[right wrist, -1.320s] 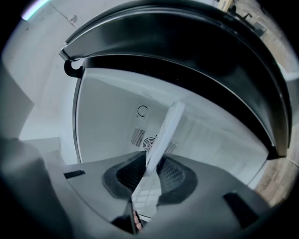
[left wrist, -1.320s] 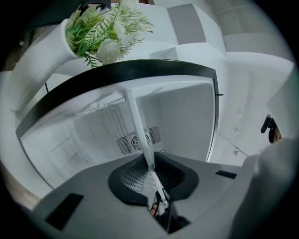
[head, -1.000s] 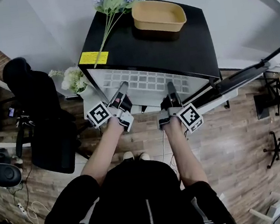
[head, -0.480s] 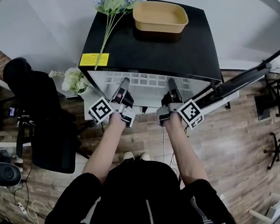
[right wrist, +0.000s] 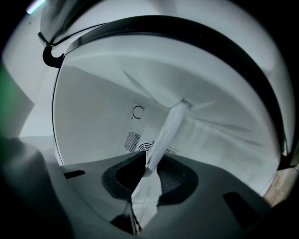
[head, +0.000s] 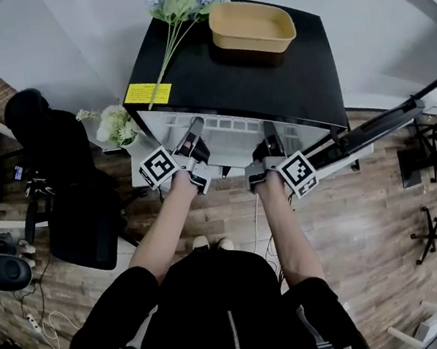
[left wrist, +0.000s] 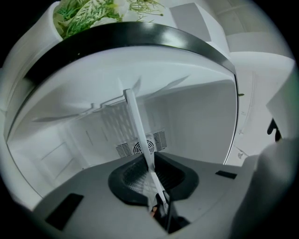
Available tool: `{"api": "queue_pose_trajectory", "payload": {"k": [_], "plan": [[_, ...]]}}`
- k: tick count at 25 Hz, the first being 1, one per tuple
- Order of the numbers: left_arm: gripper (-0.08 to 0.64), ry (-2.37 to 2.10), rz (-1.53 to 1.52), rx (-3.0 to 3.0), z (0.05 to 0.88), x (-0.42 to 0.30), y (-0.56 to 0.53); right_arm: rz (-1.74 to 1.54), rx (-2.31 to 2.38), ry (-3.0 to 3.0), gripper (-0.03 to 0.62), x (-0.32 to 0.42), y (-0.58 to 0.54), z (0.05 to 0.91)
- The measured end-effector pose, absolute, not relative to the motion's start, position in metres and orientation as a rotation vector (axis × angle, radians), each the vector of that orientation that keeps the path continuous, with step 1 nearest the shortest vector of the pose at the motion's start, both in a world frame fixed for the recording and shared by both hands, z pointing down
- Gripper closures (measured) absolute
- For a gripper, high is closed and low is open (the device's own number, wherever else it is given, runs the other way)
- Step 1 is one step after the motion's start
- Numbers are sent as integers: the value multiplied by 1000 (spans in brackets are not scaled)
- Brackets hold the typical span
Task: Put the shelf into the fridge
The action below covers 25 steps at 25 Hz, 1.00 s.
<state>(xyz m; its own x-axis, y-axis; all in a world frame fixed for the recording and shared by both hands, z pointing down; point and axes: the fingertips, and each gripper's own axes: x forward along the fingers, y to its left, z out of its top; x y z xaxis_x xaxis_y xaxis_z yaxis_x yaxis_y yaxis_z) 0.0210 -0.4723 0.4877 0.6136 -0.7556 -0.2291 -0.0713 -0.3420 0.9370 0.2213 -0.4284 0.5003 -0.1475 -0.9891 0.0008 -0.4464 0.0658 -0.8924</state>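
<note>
White shelf [head: 232, 130] deeper inside fridge [head: 268, 70] than before, seemingly level, left claw [head: 195, 128] and right claw [head: 269, 133] gripping it.

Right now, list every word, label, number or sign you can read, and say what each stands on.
No text here can be quoted.
Yellow label on top of the fridge: print too small to read.
Round mark on the fridge's inner wall: a symbol, no letters.
Square markers on the left gripper and right gripper: patterns only, no letters.
</note>
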Motion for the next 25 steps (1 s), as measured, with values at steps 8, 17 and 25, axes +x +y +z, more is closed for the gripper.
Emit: {"api": "queue_pose_trajectory", "payload": {"k": [8,17,25], "plan": [[511,-683,-819,1798,488,21,-474,-1019,-1444,1664,518,222,-430,499],[497,-805,-666,1943,498,13,-445,-954,-1497,1814,487,213,-404,499],[506,-1006,-355,2349,485,6,-405,-824,-1629,2036,560,207,-367,503]]}}
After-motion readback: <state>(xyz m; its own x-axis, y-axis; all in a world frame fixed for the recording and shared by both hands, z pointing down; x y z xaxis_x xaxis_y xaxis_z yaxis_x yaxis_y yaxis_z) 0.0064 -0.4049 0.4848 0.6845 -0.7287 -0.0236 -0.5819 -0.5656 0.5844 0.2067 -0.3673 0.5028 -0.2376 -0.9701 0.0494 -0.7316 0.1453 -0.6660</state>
